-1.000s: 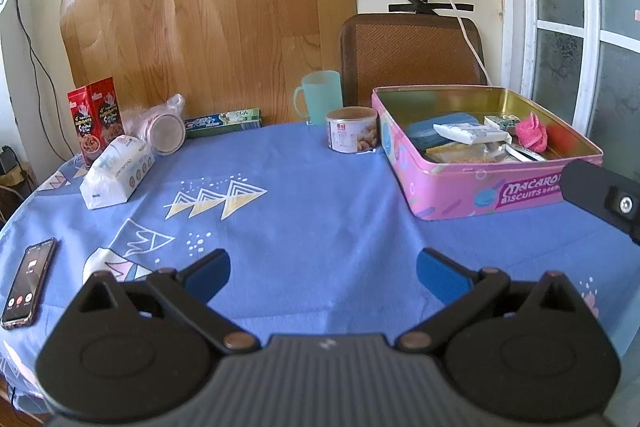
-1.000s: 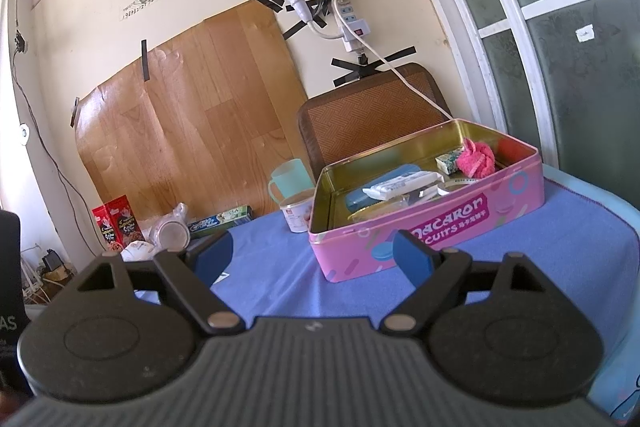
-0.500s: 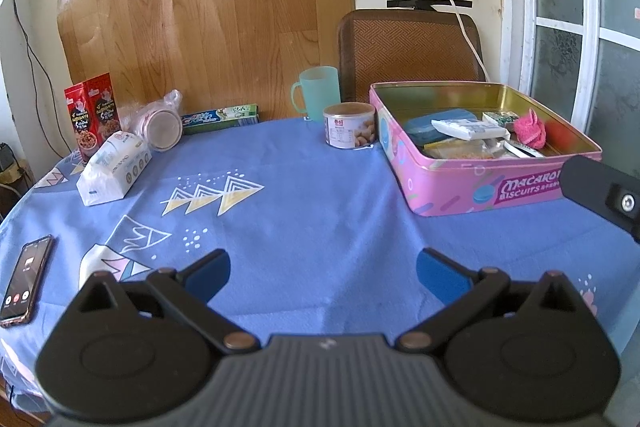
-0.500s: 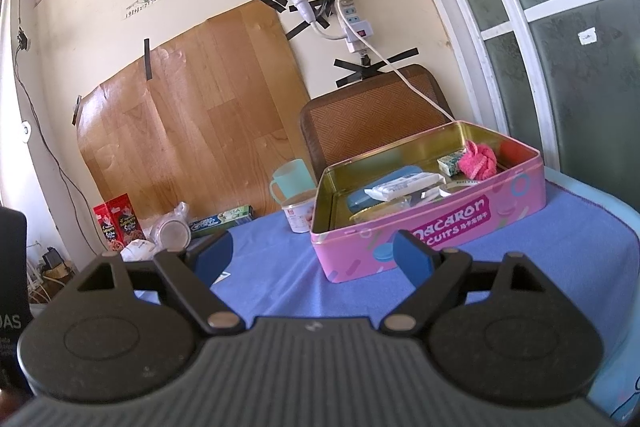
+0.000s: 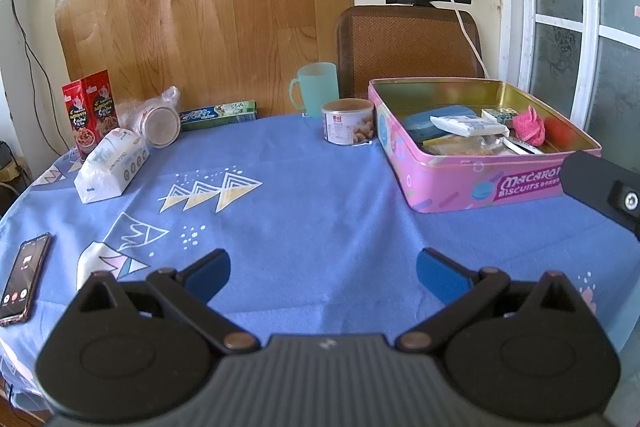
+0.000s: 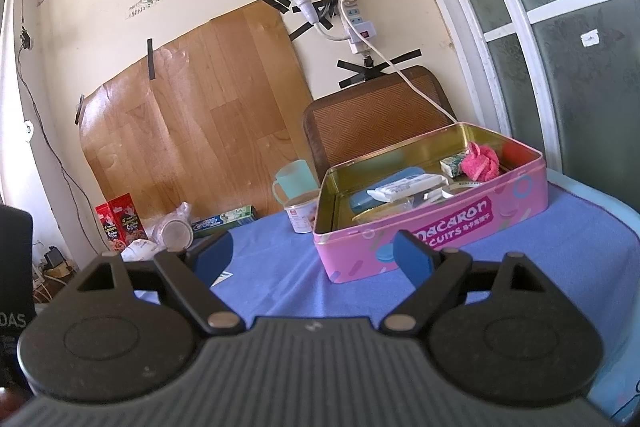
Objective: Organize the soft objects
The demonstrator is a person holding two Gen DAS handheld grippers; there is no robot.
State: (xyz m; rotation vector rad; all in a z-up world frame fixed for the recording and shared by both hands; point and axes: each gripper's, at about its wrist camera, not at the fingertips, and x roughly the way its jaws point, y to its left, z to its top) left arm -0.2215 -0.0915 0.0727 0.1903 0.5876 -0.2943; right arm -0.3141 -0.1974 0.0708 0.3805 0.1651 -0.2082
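Observation:
A pink macaron biscuit tin (image 5: 460, 183) stands open on the right of the blue tablecloth (image 5: 312, 211); it also shows in the right wrist view (image 6: 400, 247). Inside lie a pink fluffy cloth (image 5: 529, 123) (image 6: 480, 163), a white packet (image 5: 468, 125), a blue case (image 5: 420, 127) and small packs. A white tissue pack (image 5: 110, 169) lies at the left. My left gripper (image 5: 323, 273) is open and empty above the cloth's front. My right gripper (image 6: 312, 259) is open and empty, left of the tin's front.
A round can (image 5: 347, 126), a teal mug (image 5: 316, 89), a toothpaste box (image 5: 218, 115), a bagged jar (image 5: 160, 121) and a red snack box (image 5: 90, 111) line the back. A phone (image 5: 24, 279) lies front left. A chair (image 5: 408, 47) stands behind the table.
The left gripper has pulled back and risen slightly, so the scene sits a little lower. The right gripper has barely shifted. Both stay open and empty.

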